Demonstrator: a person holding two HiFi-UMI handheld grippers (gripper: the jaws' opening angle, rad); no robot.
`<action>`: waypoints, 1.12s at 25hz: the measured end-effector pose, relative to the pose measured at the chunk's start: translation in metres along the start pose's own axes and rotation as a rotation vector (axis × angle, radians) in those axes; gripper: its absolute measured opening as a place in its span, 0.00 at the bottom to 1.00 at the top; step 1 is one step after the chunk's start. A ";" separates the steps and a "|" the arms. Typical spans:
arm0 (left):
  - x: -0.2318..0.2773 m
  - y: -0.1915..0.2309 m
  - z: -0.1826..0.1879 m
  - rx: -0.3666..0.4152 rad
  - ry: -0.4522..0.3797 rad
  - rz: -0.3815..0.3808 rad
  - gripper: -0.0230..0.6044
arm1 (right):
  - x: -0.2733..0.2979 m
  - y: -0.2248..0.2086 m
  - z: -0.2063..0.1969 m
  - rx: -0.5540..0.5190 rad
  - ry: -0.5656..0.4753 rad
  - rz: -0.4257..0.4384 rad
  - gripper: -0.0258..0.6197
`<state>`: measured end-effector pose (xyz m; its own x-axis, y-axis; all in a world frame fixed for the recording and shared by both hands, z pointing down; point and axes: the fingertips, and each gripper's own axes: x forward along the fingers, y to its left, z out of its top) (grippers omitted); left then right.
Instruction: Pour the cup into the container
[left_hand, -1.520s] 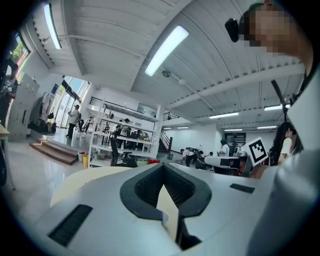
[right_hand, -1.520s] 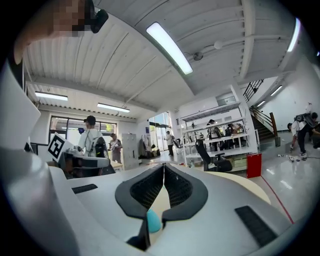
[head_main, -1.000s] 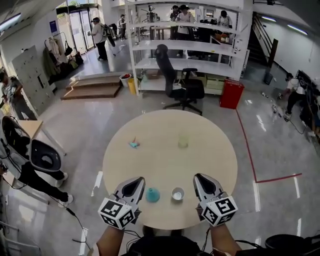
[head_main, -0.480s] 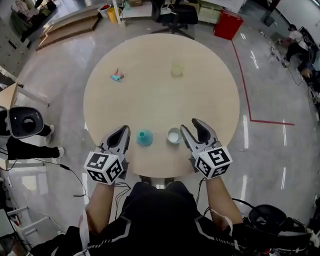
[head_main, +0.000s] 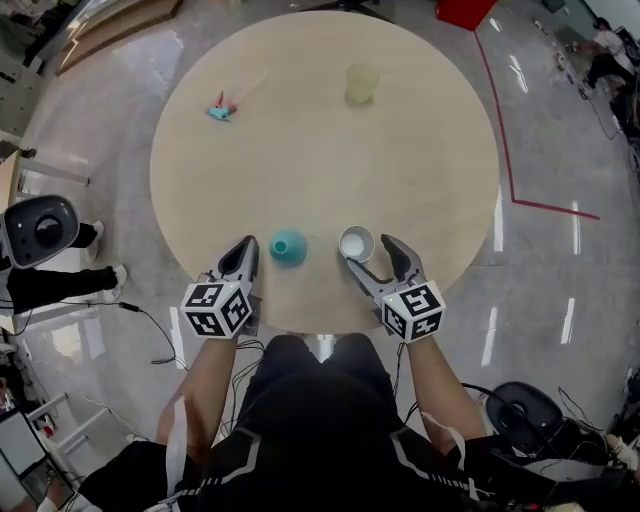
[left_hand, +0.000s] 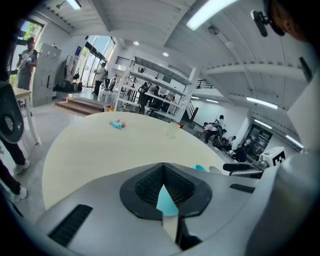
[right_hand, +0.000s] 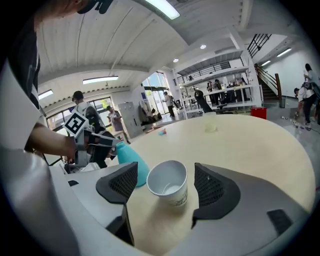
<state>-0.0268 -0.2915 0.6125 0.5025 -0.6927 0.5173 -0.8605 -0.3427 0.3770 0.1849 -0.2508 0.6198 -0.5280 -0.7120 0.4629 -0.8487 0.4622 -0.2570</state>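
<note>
White cup (right_hand: 167, 182) near-empty | right gripper (head_main: 369, 253) just opening wide around it | left gripper (head_main: 246, 250) closed

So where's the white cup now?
In the head view the white cup stands by the near edge of the table, right of the teal container, between the jaws of the right gripper, which have just been opening and do not touch it.

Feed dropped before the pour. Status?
Right gripper jaws just been opening, white paper cup between them, ungripped. Left gripper shut beside teal conical container. Nothing in between.
</note>
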 end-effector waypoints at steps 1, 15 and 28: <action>0.003 0.002 -0.005 -0.006 0.009 0.002 0.04 | 0.002 -0.001 -0.007 0.001 0.012 0.003 0.55; 0.027 0.024 -0.064 -0.073 0.115 0.071 0.04 | 0.035 -0.006 -0.068 -0.044 0.124 -0.015 0.59; 0.022 0.028 -0.073 -0.030 0.127 0.080 0.04 | 0.048 -0.013 -0.062 -0.089 0.101 -0.044 0.50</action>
<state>-0.0339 -0.2706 0.6907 0.4407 -0.6308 0.6386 -0.8962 -0.2691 0.3527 0.1724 -0.2578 0.6980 -0.4803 -0.6781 0.5564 -0.8627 0.4797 -0.1600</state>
